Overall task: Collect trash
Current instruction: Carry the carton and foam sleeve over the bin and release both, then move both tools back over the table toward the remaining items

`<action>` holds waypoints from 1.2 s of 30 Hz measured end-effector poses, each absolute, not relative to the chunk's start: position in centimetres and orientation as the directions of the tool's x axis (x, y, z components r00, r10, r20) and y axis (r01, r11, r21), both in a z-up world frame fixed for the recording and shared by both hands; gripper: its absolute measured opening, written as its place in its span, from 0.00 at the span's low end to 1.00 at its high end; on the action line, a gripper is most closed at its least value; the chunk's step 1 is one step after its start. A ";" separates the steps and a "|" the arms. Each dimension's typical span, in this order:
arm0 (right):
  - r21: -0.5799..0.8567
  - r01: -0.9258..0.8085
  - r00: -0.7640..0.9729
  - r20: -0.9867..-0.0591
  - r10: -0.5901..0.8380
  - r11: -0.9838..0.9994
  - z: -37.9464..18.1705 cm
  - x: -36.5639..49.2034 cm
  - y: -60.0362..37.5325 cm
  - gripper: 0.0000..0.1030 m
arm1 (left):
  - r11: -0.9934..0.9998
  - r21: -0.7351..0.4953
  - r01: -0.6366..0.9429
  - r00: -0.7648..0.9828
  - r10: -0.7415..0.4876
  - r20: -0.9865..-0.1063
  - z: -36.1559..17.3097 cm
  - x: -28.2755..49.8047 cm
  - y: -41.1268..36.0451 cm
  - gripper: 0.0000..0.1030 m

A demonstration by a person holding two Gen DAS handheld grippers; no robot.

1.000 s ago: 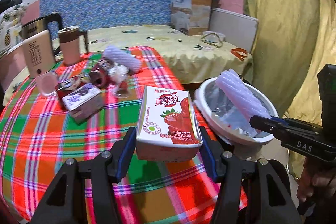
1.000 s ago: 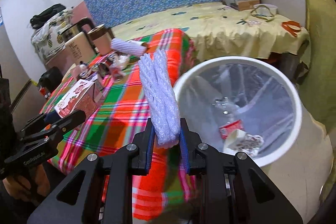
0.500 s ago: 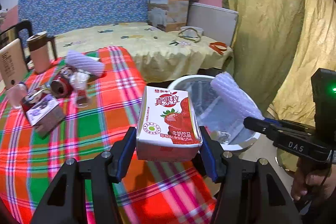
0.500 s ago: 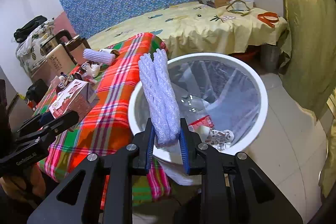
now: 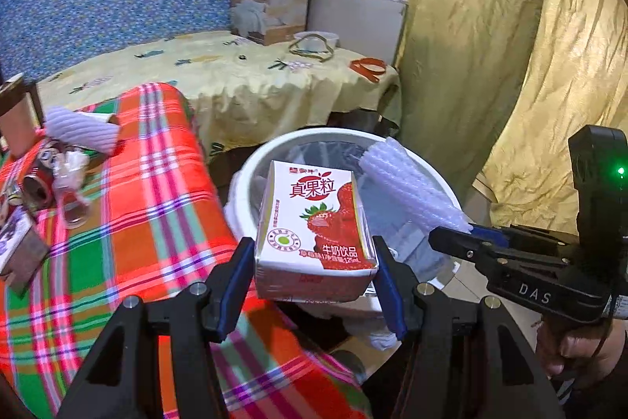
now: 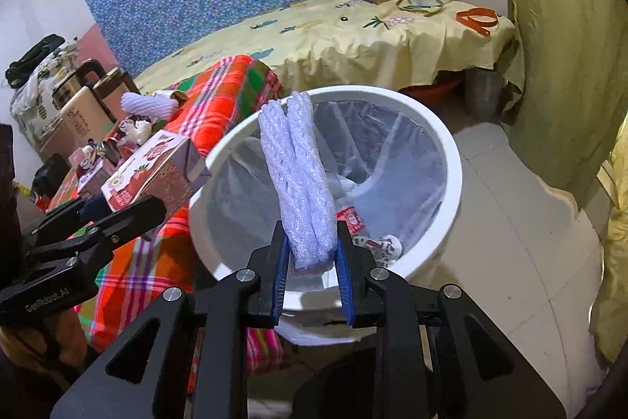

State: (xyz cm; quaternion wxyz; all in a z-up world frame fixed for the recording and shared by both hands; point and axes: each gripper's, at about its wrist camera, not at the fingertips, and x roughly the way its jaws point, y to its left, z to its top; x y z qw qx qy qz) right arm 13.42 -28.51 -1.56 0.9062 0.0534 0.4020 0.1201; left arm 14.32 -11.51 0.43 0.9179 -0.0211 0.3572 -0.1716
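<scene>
My left gripper [image 5: 314,277] is shut on a strawberry milk carton [image 5: 314,222] and holds it at the near rim of the white trash bin [image 5: 251,167]. The carton also shows in the right wrist view [image 6: 153,167]. My right gripper [image 6: 312,273] is shut on a white foam net sleeve [image 6: 298,175], held over the bin [image 6: 443,152]. The sleeve [image 5: 408,187] also shows in the left wrist view. The bin has a clear liner and some wrappers [image 6: 353,218] inside.
A plaid-covered table [image 5: 149,207] at left holds another foam sleeve [image 5: 78,132], cans [image 5: 35,183], a small box [image 5: 15,250] and a cup. A yellow-covered table [image 5: 243,77] stands behind. A yellow curtain [image 5: 510,65] hangs at right. Tiled floor [image 6: 522,262] surrounds the bin.
Both grippers have moved right, off the table toward the bin. The carton now sits at the bin's rim and the foam sleeve is over its opening. Both grips are unchanged.
</scene>
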 end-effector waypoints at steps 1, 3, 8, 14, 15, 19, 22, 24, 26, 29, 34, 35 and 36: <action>0.193 -0.172 0.644 -0.720 0.258 0.966 -1.7 13.6 -28.6 0.24 | 0.939 -0.162 0.304 0.680 -0.333 -0.653 0.3 14.6 -11.8 0.58; 0.192 -0.166 0.635 -0.729 0.254 0.967 -1.9 13.8 -28.8 0.24 | 0.935 -0.166 0.312 0.666 -0.340 -0.664 -0.1 15.0 -12.2 0.58; 0.187 -0.140 0.624 -0.745 0.234 0.972 -2.4 14.1 -29.5 0.26 | 0.931 -0.171 0.323 0.644 -0.349 -0.681 -0.9 16.0 -13.1 0.58; 0.180 -0.119 0.628 -0.748 0.215 0.976 -2.4 14.4 -29.8 0.34 | 0.925 -0.183 0.333 0.634 -0.363 -0.683 -1.0 16.8 -13.4 0.59; 0.180 -0.120 0.630 -0.746 0.215 0.976 -2.3 14.3 -29.8 0.37 | 0.923 -0.187 0.335 0.634 -0.368 -0.681 -0.9 16.8 -13.5 0.59; 0.172 -0.130 0.639 -0.739 0.215 0.976 -2.0 14.1 -29.6 0.53 | 0.926 -0.188 0.328 0.644 -0.365 -0.672 -0.7 16.6 -13.2 0.59; 0.166 -0.133 0.646 -0.733 0.212 0.977 -1.7 14.1 -29.4 0.53 | 0.928 -0.192 0.318 0.652 -0.361 -0.667 -0.5 16.5 -12.7 0.59; 0.162 -0.138 0.650 -0.730 0.212 0.977 -1.5 14.0 -29.2 0.53 | 0.930 -0.196 0.310 0.658 -0.359 -0.662 -0.3 16.3 -12.3 0.59; 0.160 -0.143 0.656 -0.724 0.215 0.977 -1.2 13.9 -29.0 0.53 | 0.933 -0.201 0.299 0.664 -0.355 -0.658 -0.1 16.0 -11.8 0.59; 0.155 -0.160 0.668 -0.710 0.222 0.975 -0.5 13.4 -28.5 0.53 | 0.936 -0.205 0.285 0.675 -0.348 -0.651 0.2 15.3 -11.1 0.59; 0.148 -0.189 0.682 -0.692 0.238 0.971 0.3 12.7 -27.3 0.53 | 0.939 -0.217 0.267 0.690 -0.343 -0.637 0.9 14.1 -10.0 0.59; 0.147 -0.197 0.683 -0.689 0.243 0.969 0.5 12.5 -27.0 0.53 | 0.939 -0.218 0.265 0.694 -0.343 -0.633 1.1 13.8 -9.8 0.59; 0.144 -0.202 0.686 -0.685 0.245 0.969 0.6 12.4 -26.8 0.53 | 0.940 -0.216 0.262 0.698 -0.340 -0.630 1.2 13.6 -9.6 0.59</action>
